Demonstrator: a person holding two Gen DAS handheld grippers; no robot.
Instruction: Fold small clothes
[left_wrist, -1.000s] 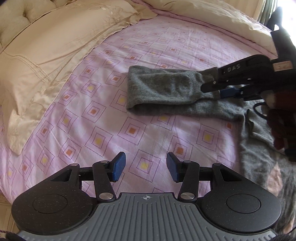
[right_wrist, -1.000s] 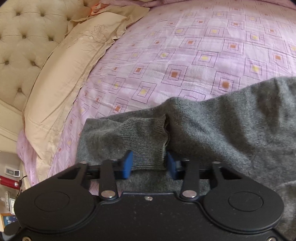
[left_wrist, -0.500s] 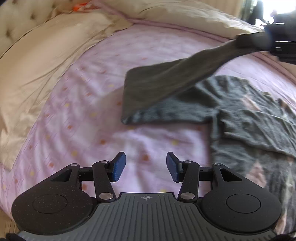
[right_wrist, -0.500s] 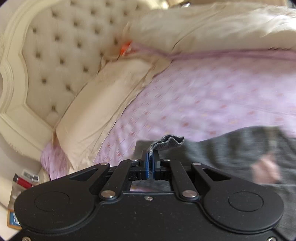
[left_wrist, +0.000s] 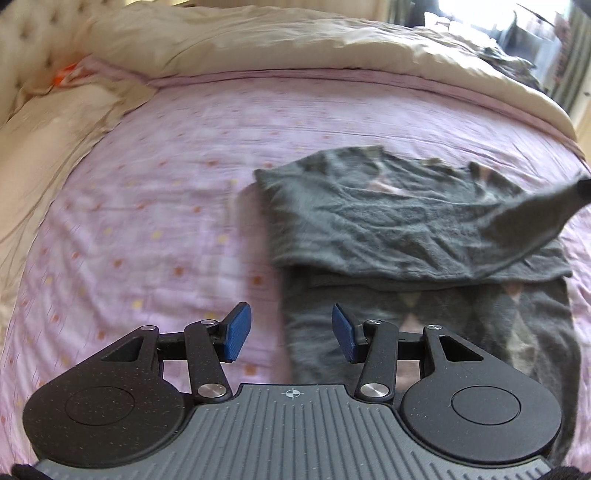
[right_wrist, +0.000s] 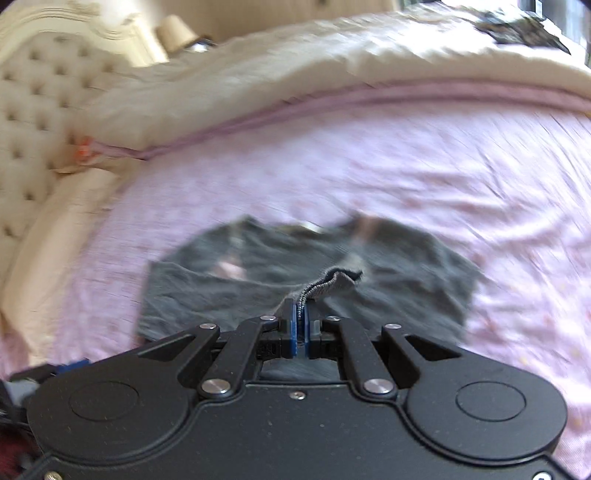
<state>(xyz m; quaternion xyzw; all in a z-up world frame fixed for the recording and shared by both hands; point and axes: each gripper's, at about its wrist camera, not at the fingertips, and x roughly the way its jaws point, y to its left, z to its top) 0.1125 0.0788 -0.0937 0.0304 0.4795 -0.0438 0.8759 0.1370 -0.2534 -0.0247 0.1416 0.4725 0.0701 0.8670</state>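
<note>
Grey knit fills the middle of the play: the small sweater (left_wrist: 402, 229) lies on the pink patterned bedsheet (left_wrist: 155, 206), body spread flat, and its ribbed sleeve cuff (right_wrist: 334, 282) sits pinched between the closed blue pads of the right gripper (right_wrist: 301, 326), a tuft of ribbing poking out above the jaws. That cuff is the handle, I'd say, because a grip at the very end lets the whole sleeve trail behind and lie across the chest in one sweep. From the left wrist view the lifted sleeve (left_wrist: 532, 221) stretches taut and raised over the right side of the garment, clear of the fabric beneath, so it looks mid-carry and not yet laid down. The left gripper (left_wrist: 291, 338) hangs low at the near edge with its pads spread wide and nothing between them; the right pad sits over the sweater's lower hem, the left over bare sheet, whether touching I cannot tell. It looks well placed to pin that edge or take the hem for the next fold. A cream duvet (left_wrist: 295, 40) bunches along the far side, well apart from the work. Blur softens both views.
</note>
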